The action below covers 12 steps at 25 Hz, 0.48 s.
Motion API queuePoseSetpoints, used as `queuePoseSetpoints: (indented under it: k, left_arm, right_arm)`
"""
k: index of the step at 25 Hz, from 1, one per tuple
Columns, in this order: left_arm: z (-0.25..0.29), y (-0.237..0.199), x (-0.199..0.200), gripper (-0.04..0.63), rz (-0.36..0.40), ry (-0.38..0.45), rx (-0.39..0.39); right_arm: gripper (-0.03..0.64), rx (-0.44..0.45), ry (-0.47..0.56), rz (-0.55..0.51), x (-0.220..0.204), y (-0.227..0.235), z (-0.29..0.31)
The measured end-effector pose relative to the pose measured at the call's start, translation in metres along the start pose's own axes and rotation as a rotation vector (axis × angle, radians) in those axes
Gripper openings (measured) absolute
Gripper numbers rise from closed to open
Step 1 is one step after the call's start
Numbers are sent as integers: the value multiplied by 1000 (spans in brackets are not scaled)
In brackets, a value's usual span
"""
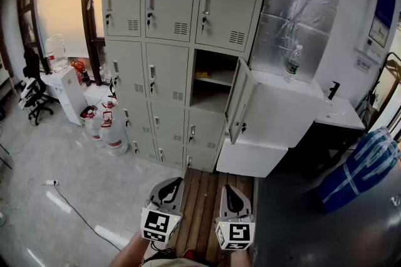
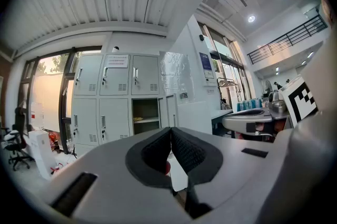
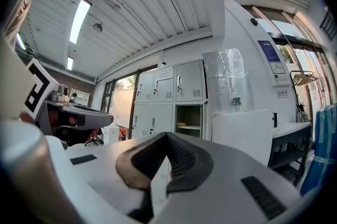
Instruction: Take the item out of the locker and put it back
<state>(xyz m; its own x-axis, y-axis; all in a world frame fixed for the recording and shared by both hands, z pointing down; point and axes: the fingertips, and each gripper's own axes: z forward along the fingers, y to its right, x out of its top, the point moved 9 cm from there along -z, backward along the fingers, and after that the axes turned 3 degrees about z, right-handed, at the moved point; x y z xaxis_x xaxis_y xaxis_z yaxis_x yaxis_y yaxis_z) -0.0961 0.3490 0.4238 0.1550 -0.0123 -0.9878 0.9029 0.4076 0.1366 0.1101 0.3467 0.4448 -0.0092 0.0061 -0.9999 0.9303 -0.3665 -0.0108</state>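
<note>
Yellowish item lies on the locker shelf; left gripper and right gripper fingers closed, empty.

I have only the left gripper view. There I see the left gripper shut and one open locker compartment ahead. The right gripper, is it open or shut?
Observer: The right gripper is shut, with nothing between its jaws.
Operator: What is on the floor in front of us? My gripper hides it.
Observer: A strip of wooden planks runs from our feet up to the lockers.
Operator: Is anything at our right side?
Observer: A blue striped bag lies there.
</note>
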Motion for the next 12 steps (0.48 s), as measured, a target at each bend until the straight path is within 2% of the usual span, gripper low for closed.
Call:
queuePoseSetpoints:
  k: [12]
  left_arm:
    - [12, 9, -7, 23, 8, -16, 7]
  right_arm:
    - [17, -2, 8, 16, -7, 15, 5]
